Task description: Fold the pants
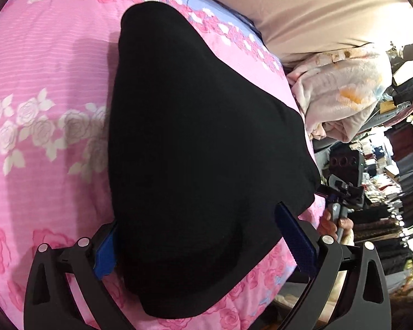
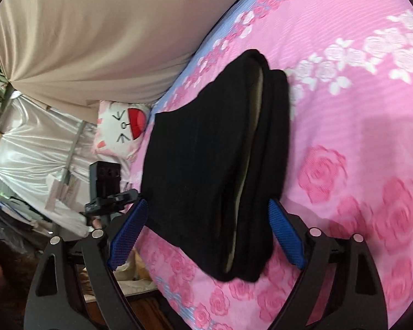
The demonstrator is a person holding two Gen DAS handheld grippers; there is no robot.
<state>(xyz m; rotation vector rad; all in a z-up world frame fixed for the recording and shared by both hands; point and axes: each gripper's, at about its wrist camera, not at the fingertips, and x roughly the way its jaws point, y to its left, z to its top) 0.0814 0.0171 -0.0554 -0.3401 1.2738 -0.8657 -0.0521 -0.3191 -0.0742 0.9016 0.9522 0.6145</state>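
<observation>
Left gripper [image 1: 198,233]: jaws spread, straddling the near end of the pants [image 1: 203,143], not pinching. Right gripper [image 2: 209,228]: jaws spread wide around the same folded stack, pads clear of cloth. Pants lie folded on the pink bedspread [image 2: 358,143]. Far side: beige curtain [image 2: 90,35].

A: How is the left gripper [image 1: 198,236]?
B: Jaws spread wide, blue pads [image 1: 294,236] apart, aimed steeply down.

A: The right gripper [image 2: 206,231]?
B: Wide apart too, its pads [image 2: 286,236] pressing on nothing, tilted slightly down. From the left camera it shows off to the right, a hand [image 1: 336,225] on its handle.
</observation>
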